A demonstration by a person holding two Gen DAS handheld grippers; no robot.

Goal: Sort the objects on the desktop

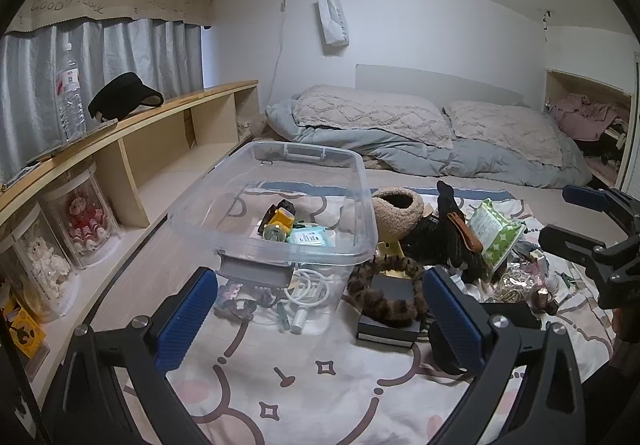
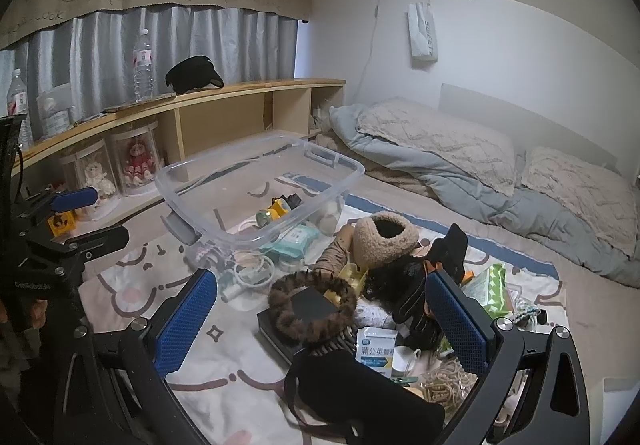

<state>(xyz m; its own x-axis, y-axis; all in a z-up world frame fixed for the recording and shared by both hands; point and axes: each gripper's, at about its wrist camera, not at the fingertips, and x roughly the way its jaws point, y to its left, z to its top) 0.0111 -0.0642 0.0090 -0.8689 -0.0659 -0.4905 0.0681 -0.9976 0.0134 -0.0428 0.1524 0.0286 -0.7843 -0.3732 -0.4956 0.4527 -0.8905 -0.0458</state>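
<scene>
Your left gripper [image 1: 320, 309] is held low and level, its two blue-padded fingers [image 1: 187, 319] spread wide with nothing between them. Your right gripper [image 2: 322, 319] sits the same way, jaws parted and empty, blue pads [image 2: 456, 319] facing each other. Each tool shows at the edge of the other's view, side by side and near each other. Your hand on the left handle is probably that dim shape at the frame edge.

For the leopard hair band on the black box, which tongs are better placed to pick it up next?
The right tongs, probably. In the right wrist view the leopard hair band lies straight between their open fingers, on the black box. The left tongs, also open, face more toward the clear bin.
</scene>
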